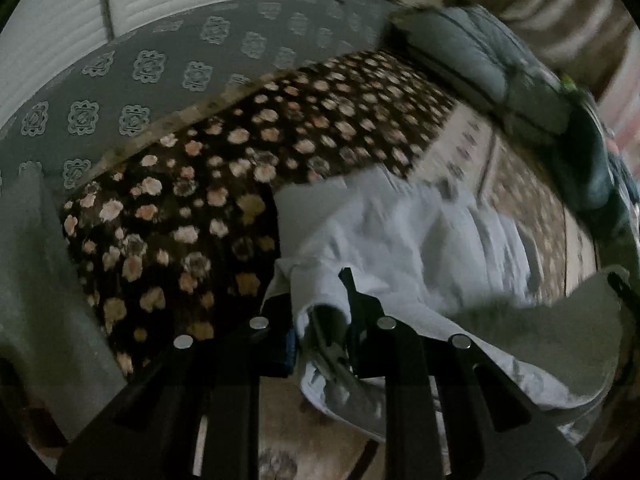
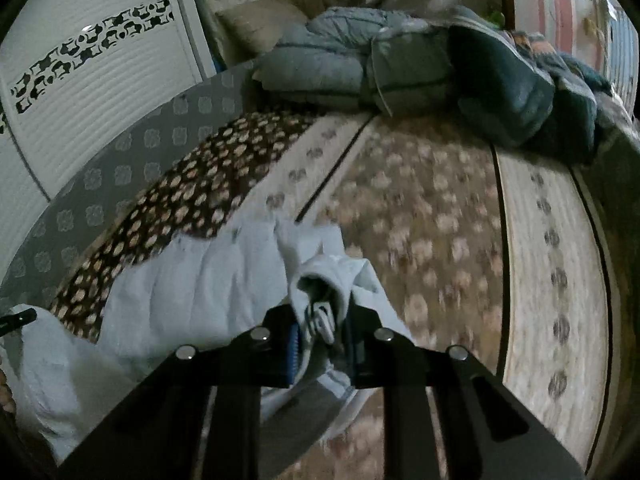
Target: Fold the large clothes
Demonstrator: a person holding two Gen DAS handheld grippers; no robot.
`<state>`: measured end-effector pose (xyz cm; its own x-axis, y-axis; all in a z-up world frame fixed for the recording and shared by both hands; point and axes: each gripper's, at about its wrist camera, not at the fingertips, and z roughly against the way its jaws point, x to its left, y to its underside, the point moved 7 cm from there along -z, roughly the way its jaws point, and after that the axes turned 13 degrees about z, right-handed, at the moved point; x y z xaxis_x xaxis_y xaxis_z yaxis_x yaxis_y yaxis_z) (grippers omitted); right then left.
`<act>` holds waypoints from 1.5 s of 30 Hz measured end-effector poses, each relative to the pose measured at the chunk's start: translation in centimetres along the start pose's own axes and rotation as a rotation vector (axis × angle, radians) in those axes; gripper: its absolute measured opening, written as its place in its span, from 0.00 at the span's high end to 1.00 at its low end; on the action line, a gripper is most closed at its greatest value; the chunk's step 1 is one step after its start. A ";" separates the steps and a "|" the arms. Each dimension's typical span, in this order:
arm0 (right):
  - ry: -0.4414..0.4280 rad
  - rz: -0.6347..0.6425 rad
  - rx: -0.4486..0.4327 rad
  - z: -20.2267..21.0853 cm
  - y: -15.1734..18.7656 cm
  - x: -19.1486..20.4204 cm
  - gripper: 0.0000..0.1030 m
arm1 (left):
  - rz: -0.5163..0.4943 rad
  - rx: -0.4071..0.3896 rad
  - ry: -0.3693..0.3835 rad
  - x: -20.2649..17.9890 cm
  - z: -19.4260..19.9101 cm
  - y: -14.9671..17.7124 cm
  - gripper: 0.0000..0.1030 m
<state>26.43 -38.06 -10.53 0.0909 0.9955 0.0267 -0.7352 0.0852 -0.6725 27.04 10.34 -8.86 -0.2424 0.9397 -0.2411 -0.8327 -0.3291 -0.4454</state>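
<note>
The left gripper (image 1: 320,320) is clenched on a bunched edge of the pale blue-white garment (image 1: 400,240); a fold of the cloth is pinched between its black fingers (image 1: 352,292), and more of it hangs down below them. The right gripper (image 2: 320,328) grasps another bunched part of the same garment (image 2: 192,280), the fabric gathered into a small hollow roll between its pads with a striped hem showing just below. Between the two grips the garment is stretched and creased, partly raised off the bed; in the left wrist view it runs off toward the right, where the tip of the other gripper shows at the frame's edge. It lies over the near side of the bed, across the seam where a dark brown spread with peach flowers (image 1: 240,168) meets a tan floral blanket (image 2: 432,216) with a cream paw-print border (image 2: 556,280). Beyond the dark spread, along the bed's left edge, a grey sheet with a pale medallion pattern (image 1: 140,68) is exposed. At the far end of the bed a folded grey-blue quilt (image 2: 340,56) and a dark teal blanket (image 2: 520,92) are piled. Behind the left edge stands a white ribbed wardrobe door (image 2: 92,92) with a black cut-out band.
</note>
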 end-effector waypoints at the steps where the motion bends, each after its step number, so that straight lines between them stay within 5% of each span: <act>1: 0.009 0.003 -0.007 -1.2 -1.5 -0.1 0.83 | 0.026 -0.004 -0.007 0.1 -0.8 -1.4 0.82; 6: 0.048 0.001 0.021 -7.7 -5.1 -0.7 0.83 | 0.069 -0.008 -0.053 0.2 -5.4 -5.9 0.81; 12: 0.056 0.016 0.144 -16.7 -4.0 -0.5 0.83 | -0.020 0.035 -0.185 -0.7 -13.8 -6.1 0.80; 19: 0.005 -0.002 0.134 -16.8 -3.8 -0.5 0.75 | -0.024 0.034 -0.169 -0.6 -14.8 -5.9 0.71; 21: -0.052 -0.049 0.121 -15.5 -4.0 -1.0 0.60 | -0.018 -0.006 -0.157 -0.4 -12.9 -6.2 0.48; 22: -0.086 -0.070 0.113 -14.8 -4.2 -1.1 0.42 | -0.020 -0.041 -0.158 -0.5 -11.9 -6.5 0.21; 23: -0.135 -0.097 0.097 -13.7 -4.4 -1.2 0.27 | -0.024 -0.072 -0.138 -0.8 -10.8 -6.8 0.05; 26: -0.168 -0.106 0.053 -10.6 -4.9 -1.8 0.24 | -0.048 -0.086 -0.051 -2.3 -8.3 -6.9 0.03; 28: -0.176 -0.079 -0.001 -8.0 -4.8 -2.1 0.23 | -0.074 -0.097 -0.044 -3.1 -6.8 -6.9 0.03; 31: -0.141 0.000 -0.084 -4.8 -3.5 -2.5 0.05 | -0.148 -0.138 -0.031 -3.0 -4.1 -5.7 0.03; 34: -0.081 0.105 -0.119 -3.6 -1.0 -2.9 0.03 | -0.206 -0.172 -0.028 -1.3 -3.0 -3.8 0.03; 40: -0.055 0.174 -0.073 -6.6 3.5 -3.3 0.03 | -0.246 -0.088 0.008 2.0 -6.6 0.7 0.03; 45: -0.070 0.166 -0.054 -11.0 4.5 -3.7 0.03 | -0.252 -0.064 0.061 2.1 -9.6 1.4 0.03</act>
<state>30.17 -41.80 -21.81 -0.0768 0.9963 -0.0374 -0.6987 -0.0805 -0.7108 30.18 10.94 -18.20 0.0008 0.9861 -0.1660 -0.8290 -0.0921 -0.5515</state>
